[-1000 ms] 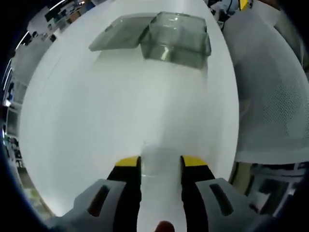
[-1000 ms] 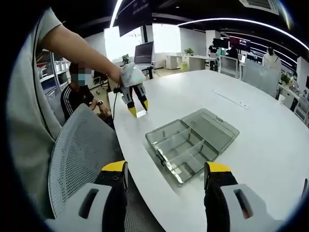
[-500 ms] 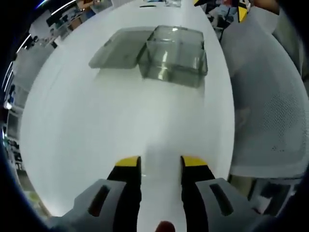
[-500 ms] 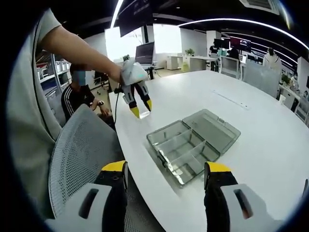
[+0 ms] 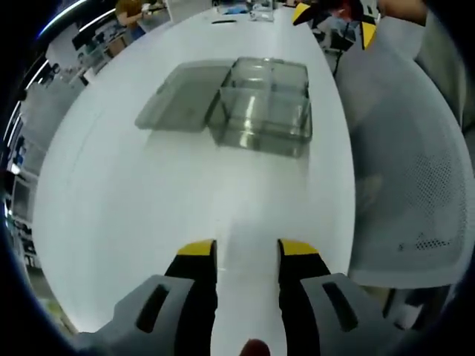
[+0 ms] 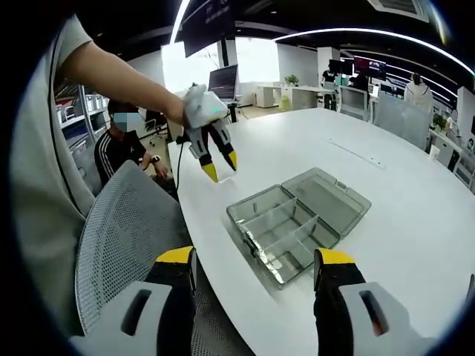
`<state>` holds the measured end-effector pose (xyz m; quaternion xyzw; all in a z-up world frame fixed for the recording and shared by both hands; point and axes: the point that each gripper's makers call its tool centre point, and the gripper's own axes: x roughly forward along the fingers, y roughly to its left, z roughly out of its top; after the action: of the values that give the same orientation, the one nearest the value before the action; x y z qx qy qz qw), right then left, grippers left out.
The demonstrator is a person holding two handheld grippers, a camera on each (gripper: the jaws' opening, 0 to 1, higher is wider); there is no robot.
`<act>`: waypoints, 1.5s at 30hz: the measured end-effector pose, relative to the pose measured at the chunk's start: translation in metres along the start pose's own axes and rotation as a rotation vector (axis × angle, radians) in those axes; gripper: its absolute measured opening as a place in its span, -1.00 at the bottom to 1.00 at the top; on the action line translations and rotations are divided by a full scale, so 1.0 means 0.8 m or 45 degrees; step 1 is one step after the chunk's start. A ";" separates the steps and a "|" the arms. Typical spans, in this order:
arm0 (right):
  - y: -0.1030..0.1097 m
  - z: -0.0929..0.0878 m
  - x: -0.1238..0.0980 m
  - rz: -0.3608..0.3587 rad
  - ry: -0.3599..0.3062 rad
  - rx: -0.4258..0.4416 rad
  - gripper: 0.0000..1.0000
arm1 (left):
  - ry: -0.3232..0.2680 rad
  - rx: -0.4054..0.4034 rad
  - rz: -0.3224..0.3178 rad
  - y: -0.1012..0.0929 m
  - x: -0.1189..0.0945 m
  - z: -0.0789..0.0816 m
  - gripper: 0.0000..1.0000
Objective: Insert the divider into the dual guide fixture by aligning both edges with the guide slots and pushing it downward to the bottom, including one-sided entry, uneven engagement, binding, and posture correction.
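A clear grey compartment box (image 5: 263, 107) (image 6: 278, 237) lies on the white table (image 5: 148, 185) with its lid (image 5: 185, 104) (image 6: 326, 196) folded open beside it. A small clear divider (image 5: 247, 248) sits between the yellow-tipped jaws of my left gripper (image 5: 246, 250), which is shut on it. In the right gripper view a hand holds that left gripper (image 6: 220, 167) in the air, left of the box and short of it. My right gripper (image 6: 256, 259) stands wide open and empty near the table's edge; its yellow tips (image 5: 330, 11) peek in beyond the box.
A grey mesh chair (image 5: 401, 170) (image 6: 126, 222) stands against the table's edge beside the box. A seated person (image 6: 126, 141) is behind it. Desks and monitors (image 6: 223, 81) fill the far room.
The left gripper has swung right and a little closer to the box while holding the divider. The right gripper has hardly moved.
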<state>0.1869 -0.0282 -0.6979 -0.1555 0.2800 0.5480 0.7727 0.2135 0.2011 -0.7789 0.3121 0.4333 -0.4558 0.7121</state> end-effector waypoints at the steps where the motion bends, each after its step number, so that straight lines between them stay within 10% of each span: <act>1: 0.000 0.000 0.000 0.001 -0.002 0.002 0.23 | -0.006 0.002 0.002 0.000 -0.001 0.003 -0.43; 45: -0.003 0.001 0.004 0.006 -0.018 0.048 0.21 | -0.245 0.126 0.039 -0.026 -0.026 0.105 -0.43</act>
<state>0.1904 -0.0259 -0.6993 -0.1364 0.2853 0.5457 0.7760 0.2178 0.1303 -0.7251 0.3084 0.3349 -0.4935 0.7411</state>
